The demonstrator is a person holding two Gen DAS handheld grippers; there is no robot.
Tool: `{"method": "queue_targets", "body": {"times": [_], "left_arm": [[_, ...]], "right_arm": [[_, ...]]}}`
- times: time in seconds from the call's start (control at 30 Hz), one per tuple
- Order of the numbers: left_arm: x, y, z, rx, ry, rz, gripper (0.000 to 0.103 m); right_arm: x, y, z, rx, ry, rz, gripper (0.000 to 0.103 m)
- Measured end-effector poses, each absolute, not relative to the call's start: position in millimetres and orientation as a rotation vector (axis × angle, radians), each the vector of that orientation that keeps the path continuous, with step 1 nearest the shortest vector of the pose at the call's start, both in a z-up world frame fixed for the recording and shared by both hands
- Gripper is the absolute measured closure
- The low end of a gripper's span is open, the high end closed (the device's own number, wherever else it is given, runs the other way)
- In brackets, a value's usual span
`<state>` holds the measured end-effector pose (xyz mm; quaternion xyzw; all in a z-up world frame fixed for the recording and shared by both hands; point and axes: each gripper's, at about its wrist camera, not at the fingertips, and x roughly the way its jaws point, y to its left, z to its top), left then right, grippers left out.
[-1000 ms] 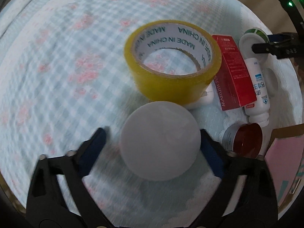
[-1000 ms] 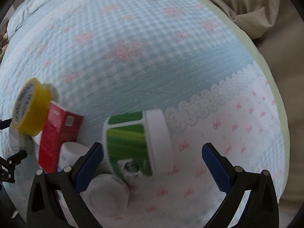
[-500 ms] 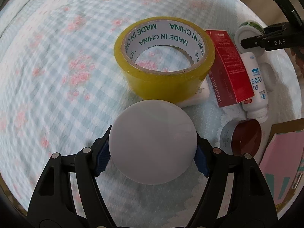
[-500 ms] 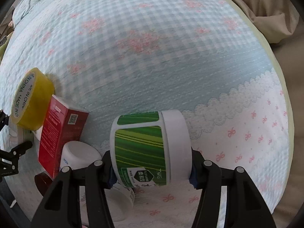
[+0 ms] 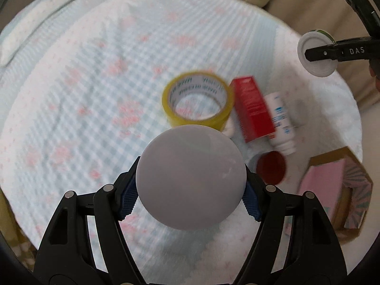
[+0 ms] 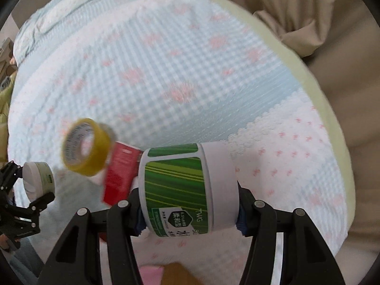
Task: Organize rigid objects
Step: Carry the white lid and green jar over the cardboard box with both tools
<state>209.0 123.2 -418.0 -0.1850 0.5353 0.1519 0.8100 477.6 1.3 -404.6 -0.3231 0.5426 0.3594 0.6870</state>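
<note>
My left gripper is shut on a round white jar, seen lid-on and held above the bed. The right wrist view shows the same jar at the far left with a green label, inside the left gripper. A larger white jar with a green striped label lies on its side between blue pads, with my right gripper shut on it. This pair appears again at the top right of the left wrist view: jar, right gripper. Both jars hang clear of the bedspread.
On the blue checked bedspread lie a yellow tape roll, a red carton, a white bottle and a small tin with a red lid. An open cardboard box with pink contents stands at the right.
Both grippers closed on their jars, then rose with them off the bed. The tape roll, carton and bottle now look smaller and farther below.
</note>
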Motion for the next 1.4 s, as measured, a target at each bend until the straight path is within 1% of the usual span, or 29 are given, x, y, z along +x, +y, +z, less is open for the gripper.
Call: {"method": "queue_targets", "body": {"times": [0.27,0.43,0.6,0.77,0.93,1.07,1.33,1.4], "left_arm": [[203,95,-320,-0.301,1.065,0.252,0.033],[207,65,-266,-0.253,1.034,0.148,0.033],[219,18,-230,-0.21,1.011,0.036,0.033],[230,-41,-216,-0.17,1.014,-0.08,0.033],[239,-100,-229,-0.136,1.05,-0.184,0.033],[253,-139,-250,-0.102,1.107,-0.242,0.033],[286,-207,-307,-0.042,1.237,-0.294,0.033],[296,-213,-324,-0.013,1.266,-0.302,0.033]], "right_arm": [[402,-35,-308,-0.59,1.188,0.753,0.05],[363,-83,-257,-0.512,1.172,0.692,0.05],[333,-142,-226,-0.444,1.168,0.602,0.05],[310,-210,-209,-0.369,1.178,0.482,0.05],[294,-265,-214,-0.306,1.205,0.389,0.05],[285,-302,-236,-0.25,1.252,0.331,0.05],[281,-348,-321,-0.15,1.388,0.254,0.05],[280,-355,-345,-0.148,1.419,0.244,0.05]]}}
